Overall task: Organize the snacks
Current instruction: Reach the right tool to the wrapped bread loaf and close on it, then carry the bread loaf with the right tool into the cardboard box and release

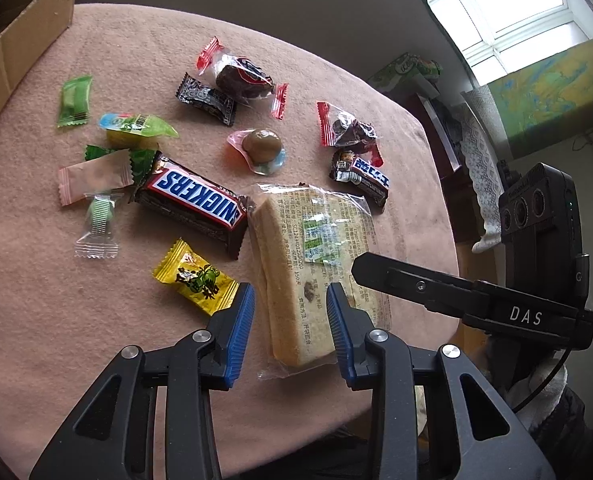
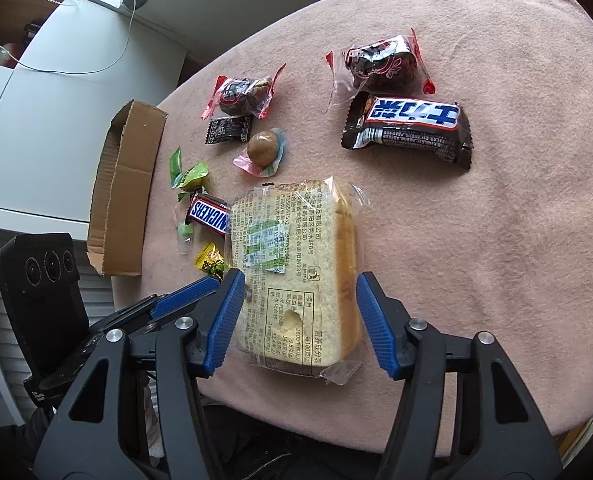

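Matte black two-finger left gripper (image 1: 290,332) and right gripper (image 2: 296,322): ribbed blue pads (image 1: 240,332), silver pivot screws, white "DAS" lettering at three o'clock.

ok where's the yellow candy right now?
The yellow candy lies on the pink cloth, just left of the left gripper, below the Snickers bar and left of the wrapped bread.

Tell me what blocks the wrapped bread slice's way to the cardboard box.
The Snickers bar, yellow candy and green candies lie between the wrapped bread slice and the cardboard box; lifted over them, nothing visible blocks it.
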The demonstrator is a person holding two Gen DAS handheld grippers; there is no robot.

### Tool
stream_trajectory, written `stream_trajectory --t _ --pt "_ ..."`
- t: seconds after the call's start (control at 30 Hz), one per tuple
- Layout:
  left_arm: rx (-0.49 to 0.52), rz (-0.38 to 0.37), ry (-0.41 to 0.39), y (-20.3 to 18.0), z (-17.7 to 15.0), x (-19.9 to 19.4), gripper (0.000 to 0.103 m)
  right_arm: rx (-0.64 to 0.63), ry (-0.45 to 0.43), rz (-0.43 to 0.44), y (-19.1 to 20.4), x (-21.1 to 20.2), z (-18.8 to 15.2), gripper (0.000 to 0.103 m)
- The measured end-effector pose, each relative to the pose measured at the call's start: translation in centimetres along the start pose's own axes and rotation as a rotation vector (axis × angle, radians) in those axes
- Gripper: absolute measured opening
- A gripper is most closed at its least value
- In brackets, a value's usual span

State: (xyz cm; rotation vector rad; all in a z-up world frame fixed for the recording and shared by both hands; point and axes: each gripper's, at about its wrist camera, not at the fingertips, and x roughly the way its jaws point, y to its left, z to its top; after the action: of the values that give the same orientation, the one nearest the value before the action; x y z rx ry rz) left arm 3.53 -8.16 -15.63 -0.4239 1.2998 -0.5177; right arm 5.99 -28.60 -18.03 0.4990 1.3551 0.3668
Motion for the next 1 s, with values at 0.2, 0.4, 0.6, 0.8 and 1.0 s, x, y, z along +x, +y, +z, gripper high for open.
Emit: stream_trajectory --t 0.2,0.4,0.6,0.8,1.0 --pt "-0.002 -0.002 0.023 0.2 -0.1 1.0 0.032 0.002 0.023 -0.005 -0.5 0.6 0.4 0.051" --pt "0.023 -0.013 0.017 -0.5 -0.1 1.1 0.025 -0.018 0.027 -0.019 0.0 0.8 0.4 0.051" --pt "0.031 -0.009 0.010 -1.1 -0.1 0.8 0.024 -0.033 0.020 -0.038 0.6 0.4 0.3 0.050" --pt "0.044 -0.004 -0.012 -1.7 0.0 0.0 0.024 -0.048 0.009 -0.036 1.5 -0.5 0.2 0.050" --pt "0.033 -0.003 -0.062 -1.3 0.1 -2.2 0.024 -0.083 -0.008 -0.022 3.7 -1.3 0.6 0.050"
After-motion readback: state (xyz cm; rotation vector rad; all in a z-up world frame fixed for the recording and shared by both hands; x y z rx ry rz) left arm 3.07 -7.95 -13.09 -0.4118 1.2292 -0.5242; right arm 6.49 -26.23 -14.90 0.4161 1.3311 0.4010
